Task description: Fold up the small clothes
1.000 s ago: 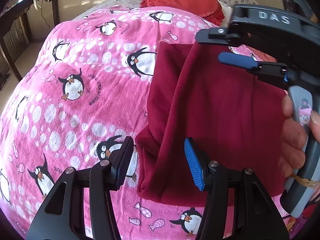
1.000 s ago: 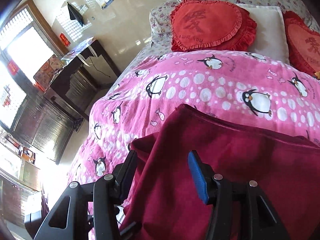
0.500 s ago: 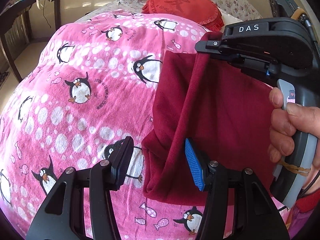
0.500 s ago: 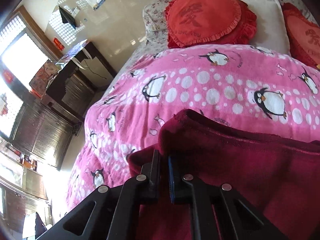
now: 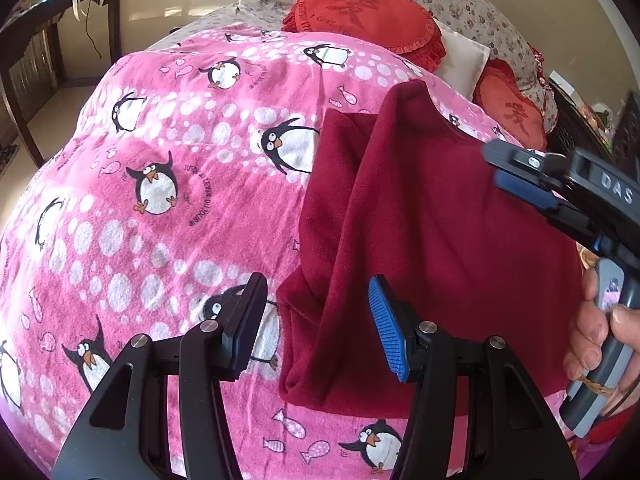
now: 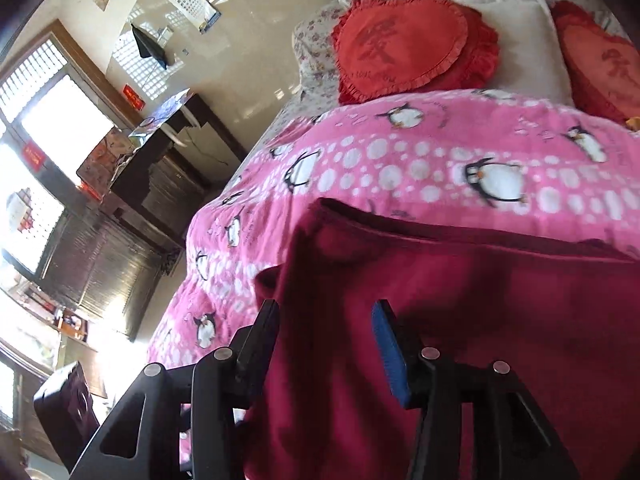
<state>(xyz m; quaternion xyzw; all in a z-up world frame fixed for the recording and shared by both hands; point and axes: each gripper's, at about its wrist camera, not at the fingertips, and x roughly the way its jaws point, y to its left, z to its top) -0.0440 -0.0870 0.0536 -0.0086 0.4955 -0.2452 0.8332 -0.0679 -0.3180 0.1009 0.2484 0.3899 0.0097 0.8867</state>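
Observation:
A dark red fleece garment (image 5: 420, 240) lies folded on the pink penguin blanket (image 5: 160, 180), its left part doubled over. My left gripper (image 5: 316, 320) is open and empty, its jaws on either side of the garment's near left edge. My right gripper (image 6: 326, 340) is open just above the garment (image 6: 460, 320). It also shows at the right edge of the left wrist view (image 5: 532, 188), held by a hand over the garment's right side.
Red heart cushions (image 5: 360, 12) and a white pillow (image 6: 516, 40) lie at the bed's head. A dark desk (image 5: 48, 40) stands left of the bed, with dark cabinets (image 6: 104, 264) and windows along the wall. A black box (image 6: 64, 408) shows low on the left.
My right gripper was shut on the garment's top edge half a second ago. It has opened, let the fabric go and drawn back to the right. The flap now lies down on the garment.

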